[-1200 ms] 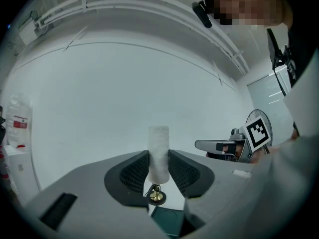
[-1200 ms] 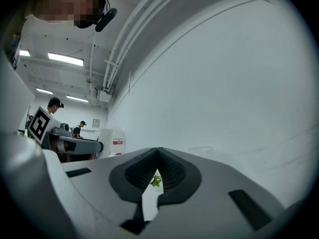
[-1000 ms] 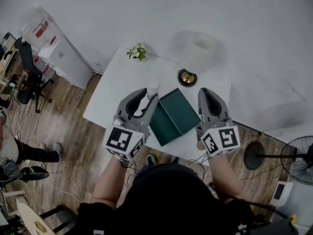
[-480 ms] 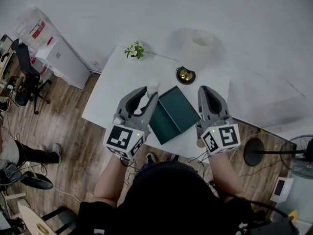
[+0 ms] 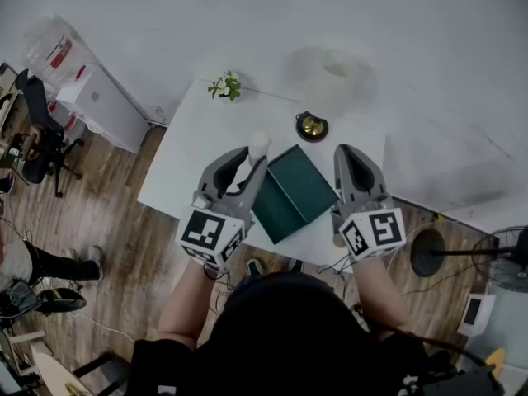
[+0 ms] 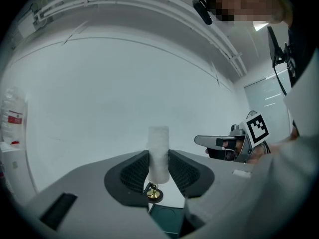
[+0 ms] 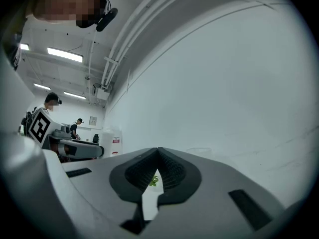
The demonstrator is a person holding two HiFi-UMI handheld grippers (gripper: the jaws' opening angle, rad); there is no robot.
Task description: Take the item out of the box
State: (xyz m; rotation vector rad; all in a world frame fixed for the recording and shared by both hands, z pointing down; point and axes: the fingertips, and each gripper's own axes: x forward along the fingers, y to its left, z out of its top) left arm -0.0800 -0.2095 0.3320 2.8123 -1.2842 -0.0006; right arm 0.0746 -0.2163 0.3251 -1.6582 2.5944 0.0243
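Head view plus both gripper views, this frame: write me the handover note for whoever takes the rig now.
Left gripper: fingers shut on the white cylinder, held upright and off the table.
Right gripper: fingers shut, nothing between them, hanging at the box's right side.
Green box: on the table between the two grippers, apparently open; its round recess looks empty.
Done: the item is out of the box.
Left: probably set the cylinder down on bare table, away from the brass bell and the small plant.
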